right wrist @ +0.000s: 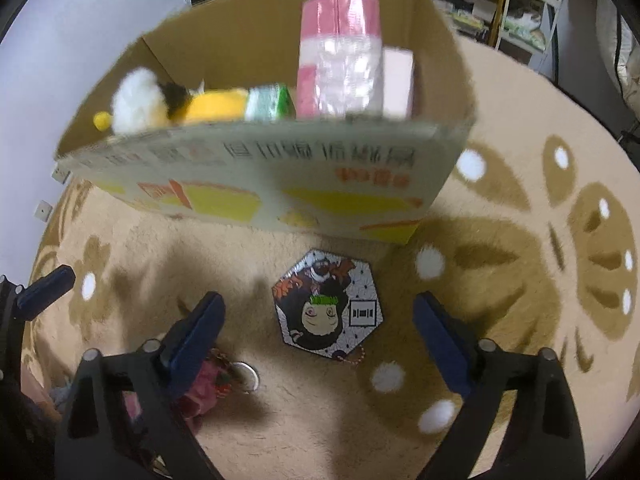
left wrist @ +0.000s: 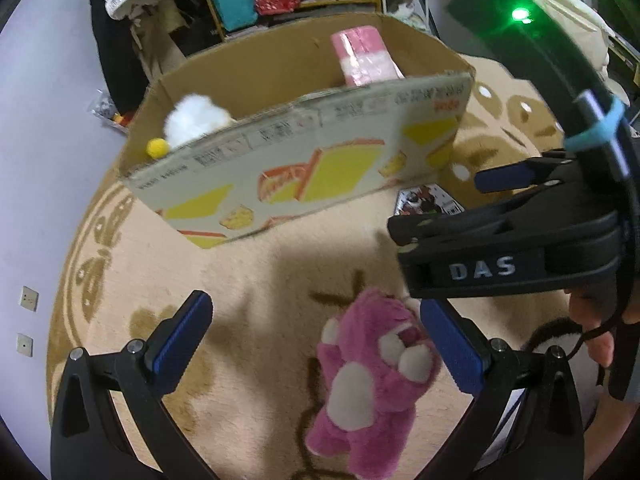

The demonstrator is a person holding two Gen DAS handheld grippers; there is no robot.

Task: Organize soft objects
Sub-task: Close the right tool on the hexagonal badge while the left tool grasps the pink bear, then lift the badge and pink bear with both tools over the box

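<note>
The pink plush bear point(left wrist: 376, 380) is seen lying on the rug point(left wrist: 248, 320), short of the cardboard box's point(left wrist: 296, 168) near wall, between the spread fingers of the left tool point(left wrist: 316, 344), nearer its right finger; a grasp appears to be prepared. The right tool point(right wrist: 318, 332) is held wide and empty above a hexagonal picture charm point(right wrist: 328, 304) near the box's front right corner. Inside the box, a white fluffy toy point(right wrist: 138, 100) and pink wrapped packs point(right wrist: 340, 60) have been gathered. A keyring item point(right wrist: 224, 376) is largely hidden behind the right tool's left finger; blur obscures detail.
</note>
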